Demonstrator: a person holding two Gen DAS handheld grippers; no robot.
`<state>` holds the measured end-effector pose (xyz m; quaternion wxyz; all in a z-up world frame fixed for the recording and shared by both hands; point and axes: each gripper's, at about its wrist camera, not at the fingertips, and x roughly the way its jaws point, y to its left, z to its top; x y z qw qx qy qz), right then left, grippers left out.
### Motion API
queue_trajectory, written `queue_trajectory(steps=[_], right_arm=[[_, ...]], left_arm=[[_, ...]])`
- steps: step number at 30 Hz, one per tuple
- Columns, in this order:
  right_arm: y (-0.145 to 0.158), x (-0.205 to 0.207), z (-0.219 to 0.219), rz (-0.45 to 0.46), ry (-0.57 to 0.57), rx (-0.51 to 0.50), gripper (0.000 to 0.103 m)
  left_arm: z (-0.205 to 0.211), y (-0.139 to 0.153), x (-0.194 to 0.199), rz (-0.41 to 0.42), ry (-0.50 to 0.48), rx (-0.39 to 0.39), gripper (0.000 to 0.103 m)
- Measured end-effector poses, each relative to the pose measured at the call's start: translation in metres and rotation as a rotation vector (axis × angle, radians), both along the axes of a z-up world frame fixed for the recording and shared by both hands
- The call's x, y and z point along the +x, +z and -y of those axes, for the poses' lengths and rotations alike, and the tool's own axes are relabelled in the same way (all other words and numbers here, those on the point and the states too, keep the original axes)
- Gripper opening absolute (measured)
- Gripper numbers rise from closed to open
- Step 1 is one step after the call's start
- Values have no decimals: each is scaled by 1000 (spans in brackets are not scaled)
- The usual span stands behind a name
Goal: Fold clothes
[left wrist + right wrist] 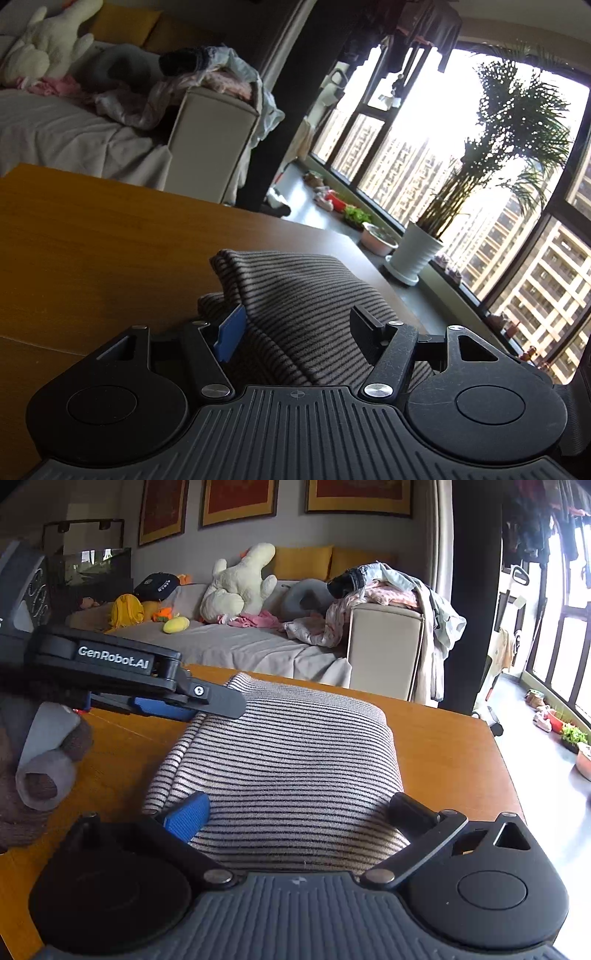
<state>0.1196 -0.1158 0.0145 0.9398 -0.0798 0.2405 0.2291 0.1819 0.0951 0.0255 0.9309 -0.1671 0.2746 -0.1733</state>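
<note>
**The striped sweater is nearly folded**

The striped sweater point(280, 760) lies on the wooden table point(443, 746) as a compact, layered bundle. My right gripper point(299, 808) is spread wide around the sweater's near edge, pinching nothing. My left gripper point(299, 325), at the sweater's left edge, is also spread. I judge only a last smoothing remains; more clothes point(369, 587) wait on the sofa behind it.

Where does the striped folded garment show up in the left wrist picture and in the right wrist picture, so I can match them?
Left wrist view: the striped garment lies low in the centre on the wooden table, running between the left gripper fingers.
Right wrist view: it fills the centre, with the right gripper open around its near edge.
Shared landmark: the white plush toy on the sofa.
</note>
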Motion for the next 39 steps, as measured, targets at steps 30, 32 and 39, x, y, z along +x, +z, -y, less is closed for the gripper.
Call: queue_trajectory(steps=[30, 32, 39], right_arm=[[8, 57, 87, -302, -1, 269, 103], [-7, 59, 88, -346, -9, 305, 102], [-4, 70, 85, -438, 57, 531, 80]], left_arm=[[34, -14, -12, -234, 28, 30, 86], [34, -15, -13, -230, 17, 28, 82], [30, -21, -15, -216, -19, 0, 74]])
